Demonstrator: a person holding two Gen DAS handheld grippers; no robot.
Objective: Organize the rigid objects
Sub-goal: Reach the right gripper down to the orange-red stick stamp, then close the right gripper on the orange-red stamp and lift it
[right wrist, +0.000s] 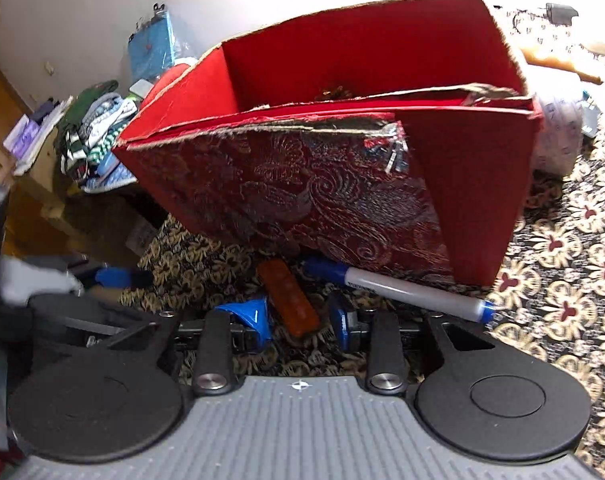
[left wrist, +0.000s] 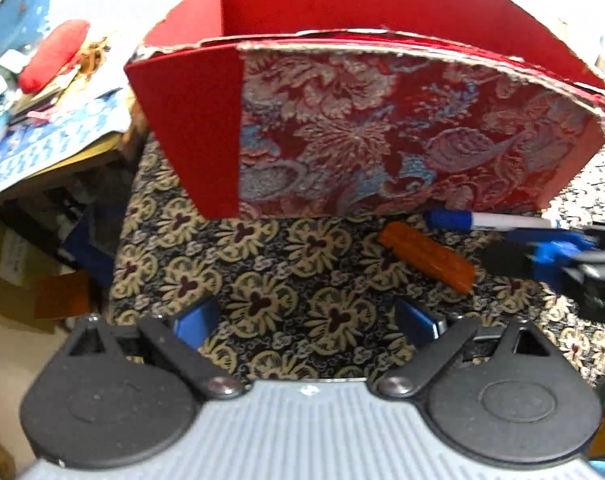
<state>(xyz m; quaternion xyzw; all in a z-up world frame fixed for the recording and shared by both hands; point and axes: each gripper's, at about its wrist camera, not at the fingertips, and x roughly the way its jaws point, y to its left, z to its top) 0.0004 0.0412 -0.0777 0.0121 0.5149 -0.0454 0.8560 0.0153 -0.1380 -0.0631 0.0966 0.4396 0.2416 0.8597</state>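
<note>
Patterned cloth (left wrist: pixel 286 280), black with cream flowers, covers the worktop, and a white wall stands behind it with cluttered shelves off to one side. On the cloth stands an open red box (left wrist: pixel 382 136) with a brocade front panel and torn cardboard edges; it is the landmark for everything else.

Just in front of the box's brocade face lies an orange bar (left wrist: pixel 426 258), flat on the cloth and angled away from the box. Touching or nearly touching the foot of the box, beside the bar, lies a blue-capped marker (left wrist: pixel 490 222) with a white barrel.

The right gripper (right wrist: pixel 302 320) sits low in front of the box with its jaws apart, one blue pad on each side of the near end of the orange bar (right wrist: pixel 288 298); they straddle it but have not pinched it. The marker (right wrist: pixel 406 290) runs just past the outer jaw. The left gripper (left wrist: pixel 306 320) hangs over bare cloth in front of the box, its jaws wide apart and empty.

My reading is that the bar is about to be grasped and lifted into the box. The risks: the jaws meet only the bar's end, so it could pivot or slip out when raised; the outer jaw could nudge the marker and roll it; and the box's ragged front rim could catch the bar if it is carried over too low.
</note>
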